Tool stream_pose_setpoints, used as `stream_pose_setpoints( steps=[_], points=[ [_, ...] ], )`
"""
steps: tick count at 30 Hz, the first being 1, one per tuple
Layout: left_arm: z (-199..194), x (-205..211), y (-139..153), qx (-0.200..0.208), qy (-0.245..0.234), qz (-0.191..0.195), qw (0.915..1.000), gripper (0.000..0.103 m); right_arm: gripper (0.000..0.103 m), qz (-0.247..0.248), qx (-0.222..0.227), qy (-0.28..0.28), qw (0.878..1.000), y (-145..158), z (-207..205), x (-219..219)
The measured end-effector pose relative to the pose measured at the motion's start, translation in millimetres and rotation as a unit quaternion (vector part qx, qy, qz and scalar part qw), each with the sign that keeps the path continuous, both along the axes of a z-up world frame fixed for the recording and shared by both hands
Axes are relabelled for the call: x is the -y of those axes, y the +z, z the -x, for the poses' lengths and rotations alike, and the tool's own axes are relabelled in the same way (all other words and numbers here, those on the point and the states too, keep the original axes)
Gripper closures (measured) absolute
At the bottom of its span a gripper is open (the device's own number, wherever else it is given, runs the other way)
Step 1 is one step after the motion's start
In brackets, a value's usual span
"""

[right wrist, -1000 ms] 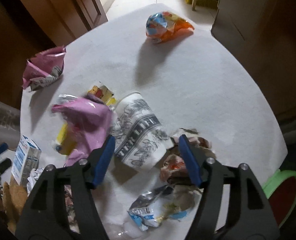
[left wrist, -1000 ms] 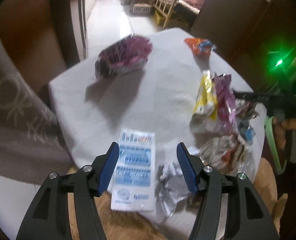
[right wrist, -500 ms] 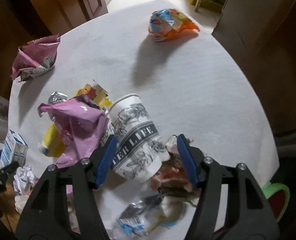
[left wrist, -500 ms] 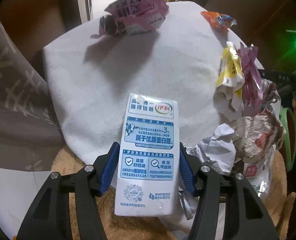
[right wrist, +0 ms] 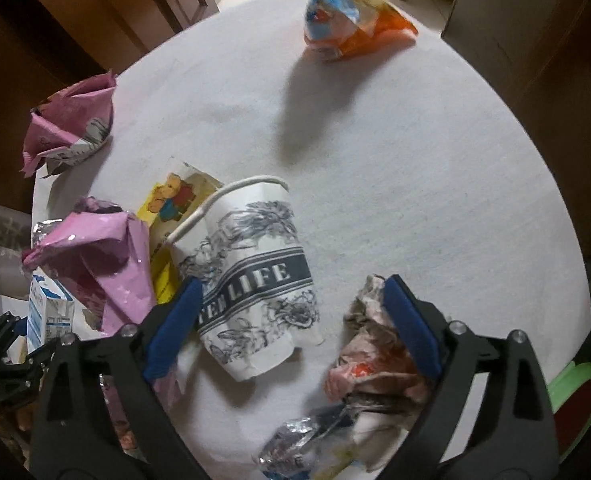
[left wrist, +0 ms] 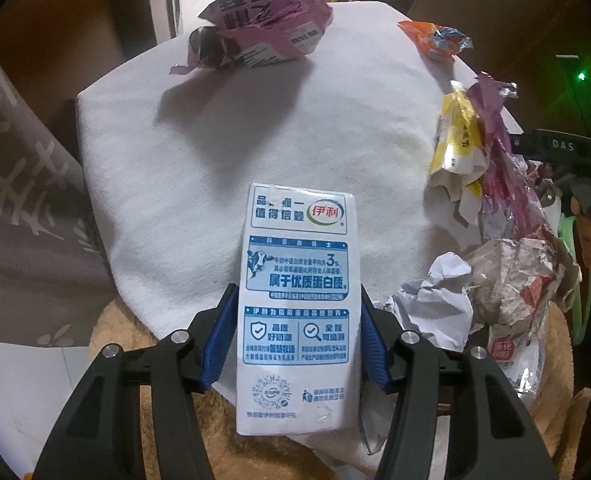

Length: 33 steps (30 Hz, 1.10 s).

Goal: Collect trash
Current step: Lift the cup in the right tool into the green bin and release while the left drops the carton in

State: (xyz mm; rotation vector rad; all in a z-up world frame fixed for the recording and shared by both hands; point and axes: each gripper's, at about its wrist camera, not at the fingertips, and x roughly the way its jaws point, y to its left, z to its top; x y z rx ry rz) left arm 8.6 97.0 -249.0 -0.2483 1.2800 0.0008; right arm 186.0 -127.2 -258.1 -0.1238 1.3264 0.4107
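Note:
My left gripper (left wrist: 295,336) is shut on a white and blue milk carton (left wrist: 297,292), its blue pads against both sides of the carton at the near edge of the round white table (left wrist: 255,128). The carton also shows in the right wrist view (right wrist: 49,312). My right gripper (right wrist: 295,320) is open, its jaws standing either side of a crushed paper cup (right wrist: 255,276) lying on its side. A crumpled brown wrapper (right wrist: 375,352) lies by its right pad.
A pink wrapper (right wrist: 103,264), a yellow bear packet (right wrist: 175,200), a pink bag (right wrist: 71,124) at far left, an orange snack bag (right wrist: 355,28) at the far edge. Crumpled white paper (left wrist: 439,300) beside the carton. A green bin rim (right wrist: 579,400) lower right.
My left gripper moved in around the milk carton and closed on it. My right gripper moved forward and down until its open jaws straddle the paper cup.

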Motion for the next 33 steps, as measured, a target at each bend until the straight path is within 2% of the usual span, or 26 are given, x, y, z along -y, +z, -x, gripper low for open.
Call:
stream_pose_setpoints(
  steps=[1,2,5,9,14,19,24,28,33],
  points=[
    [0.3,0.0,1.1,0.003,0.000,0.000,1.0000,0.051,0.037,-0.012,0.007,0.008,1.000,4.4,2.9,-2.1],
    [1.8,-1.0,3.3,0.008,0.002,0.001,1.0000,0.051,0.052,-0.021,0.008,0.014,1.000,7.4,6.3,-3.0],
    [4.2,-5.7,13.3,0.032,0.015,0.006,0.9994,0.051,0.058,-0.021,0.025,0.006,0.999,18.3,6.8,0.5],
    [8.7,-11.3,35.2,0.070,0.029,-0.003,0.9971,0.051,0.058,-0.066,0.059,-0.050,0.995,41.8,15.8,22.5],
    [10.2,-8.1,79.6,0.136,0.033,-0.023,0.9898,0.051,0.058,-0.122,0.137,-0.100,0.978,97.7,49.2,45.2],
    [5.2,10.4,138.4,0.222,0.027,-0.036,0.9740,0.051,0.058,-0.150,0.212,-0.128,0.957,155.4,90.1,51.9],
    [7.1,28.9,192.4,0.301,0.021,-0.044,0.9524,0.051,0.058,-0.162,0.271,-0.139,0.939,193.7,116.7,55.3],
    [10.0,42.1,221.2,0.334,0.014,-0.041,0.9415,0.051,0.058,-0.170,0.309,-0.140,0.925,218.3,135.5,60.6],
    [12.5,59.4,246.9,0.364,0.001,-0.037,0.9306,0.051,0.058,-0.186,0.335,-0.144,0.912,237.3,150.6,72.6]
  ],
)
